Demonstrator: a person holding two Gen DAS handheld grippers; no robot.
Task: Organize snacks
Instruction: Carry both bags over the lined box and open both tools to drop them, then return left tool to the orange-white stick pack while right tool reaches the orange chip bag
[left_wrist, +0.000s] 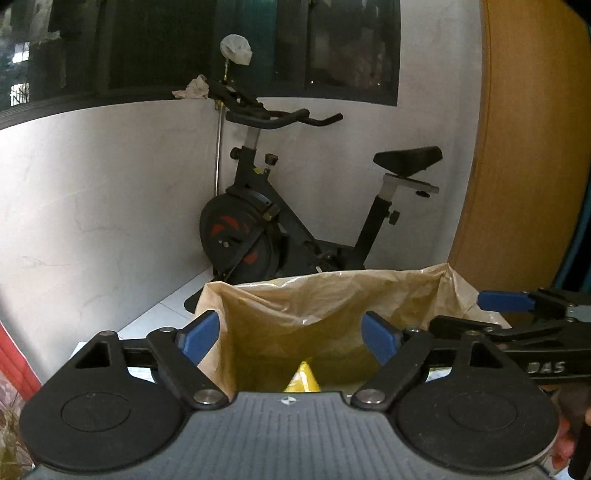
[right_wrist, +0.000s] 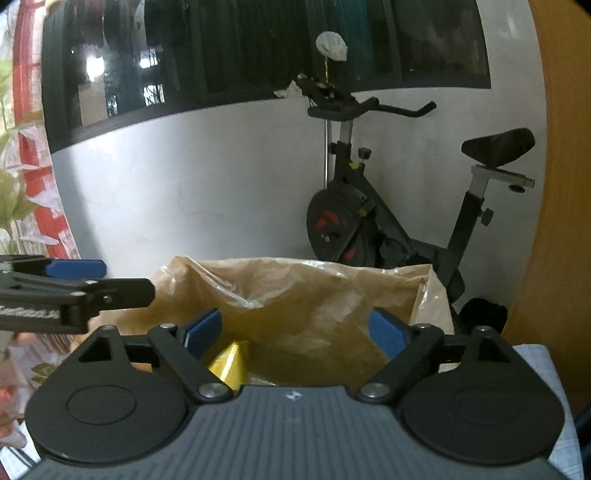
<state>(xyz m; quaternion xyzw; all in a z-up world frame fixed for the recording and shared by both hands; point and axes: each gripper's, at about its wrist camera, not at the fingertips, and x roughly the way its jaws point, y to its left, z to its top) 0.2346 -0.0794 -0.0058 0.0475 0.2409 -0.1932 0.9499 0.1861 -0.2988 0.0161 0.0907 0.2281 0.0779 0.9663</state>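
Brown paper bag (left_wrist: 332, 314) holds a yellow snack packet (left_wrist: 302, 378); left claw (left_wrist: 290, 339) and right claw (right_wrist: 295, 332) both gape apart above it.

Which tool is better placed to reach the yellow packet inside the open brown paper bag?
Probably the left tool: the yellow packet lies centred between its open fingers inside the brown paper bag. The right tool is also open, with the packet off to its left.
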